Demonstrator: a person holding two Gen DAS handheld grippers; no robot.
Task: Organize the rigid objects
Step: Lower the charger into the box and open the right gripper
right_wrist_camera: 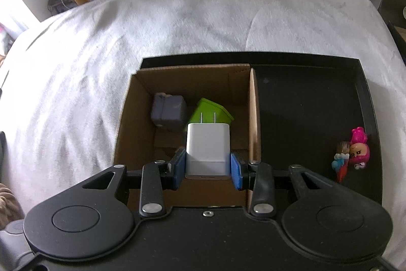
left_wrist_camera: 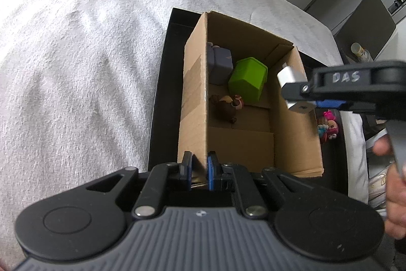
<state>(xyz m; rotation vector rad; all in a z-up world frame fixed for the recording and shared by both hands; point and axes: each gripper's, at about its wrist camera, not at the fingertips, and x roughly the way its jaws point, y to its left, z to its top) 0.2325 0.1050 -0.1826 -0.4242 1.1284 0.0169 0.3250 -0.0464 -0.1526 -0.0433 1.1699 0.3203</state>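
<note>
**Charger poised over the box**

Over on the left, the left gripper (left_wrist_camera: pixel 200 166) was clamped down on the cardboard box's (left_wrist_camera: pixel 195 98) near wall — jaws almost fully closed, one pad either side of the thin card, pinning the box steady in the black tray (left_wrist_camera: pixel 158 93). Just ahead of those fingers, down inside the box, sat a brown figurine (left_wrist_camera: pixel 227 107), a green block (left_wrist_camera: pixel 248 79) and a grey-purple cube (left_wrist_camera: pixel 219 64) at the far end.

Moving right — the right gripper (right_wrist_camera: pixel 208 164) was grasping the white charger (right_wrist_camera: pixel 207 151), jaws parted only to the charger's width, blue pads (right_wrist_camera: pixel 235 170) pressed on its two sides, prongs pointing away from the hand. The charger hung above the open box, with the green block just beyond its prongs. Off to that gripper's right, on the tray floor outside the box, lay a small pink doll (right_wrist_camera: pixel 359 146) — not yet sorted, by the look of it.

The step in hand looked like dropping the charger in. The next move called for lowering it toward the bare floor nearer the hand, then easing the jaws apart while the left kept the box from sliding.
</note>
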